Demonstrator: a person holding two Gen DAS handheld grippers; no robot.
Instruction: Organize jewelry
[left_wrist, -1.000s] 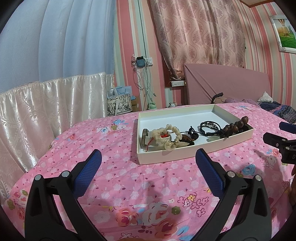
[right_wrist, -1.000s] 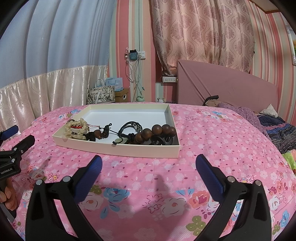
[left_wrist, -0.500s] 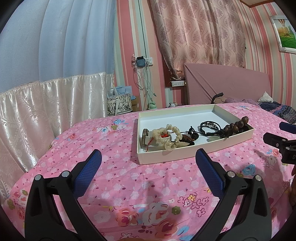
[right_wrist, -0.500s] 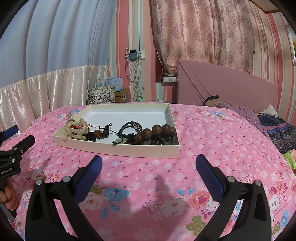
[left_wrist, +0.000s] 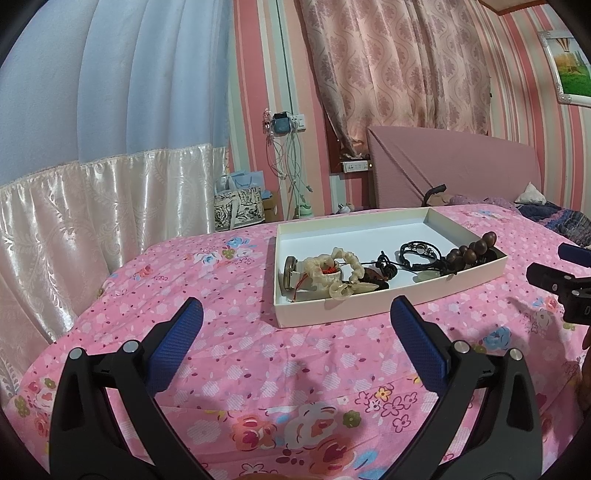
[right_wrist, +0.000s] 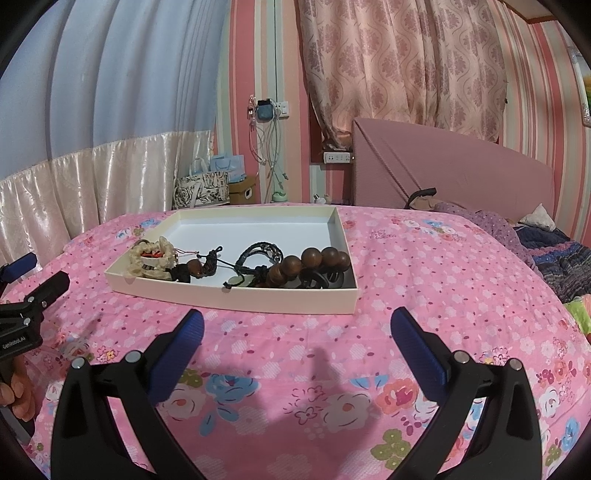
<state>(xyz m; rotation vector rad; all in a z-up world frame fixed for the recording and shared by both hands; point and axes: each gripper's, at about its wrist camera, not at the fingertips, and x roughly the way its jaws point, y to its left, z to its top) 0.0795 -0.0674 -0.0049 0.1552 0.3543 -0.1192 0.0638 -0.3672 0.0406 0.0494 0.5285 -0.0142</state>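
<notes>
While both jaws gaped empty, the left gripper (left_wrist: 295, 328) and right gripper (right_wrist: 295, 328) hovered level above the pink floral bedspread (right_wrist: 424, 280), the shallow cream cardboard jewelry tray (right_wrist: 258, 301) at twelve o'clock, its tangled pieces hard to separate.

Almost nothing has changed over the last second. In your left wrist view the white tray (left_wrist: 373, 314) sits a touch higher than a second ago, so your left gripper (left_wrist: 295, 325) has dipped or eased back very slightly. In your right wrist view I can make out no shift at all.
</notes>
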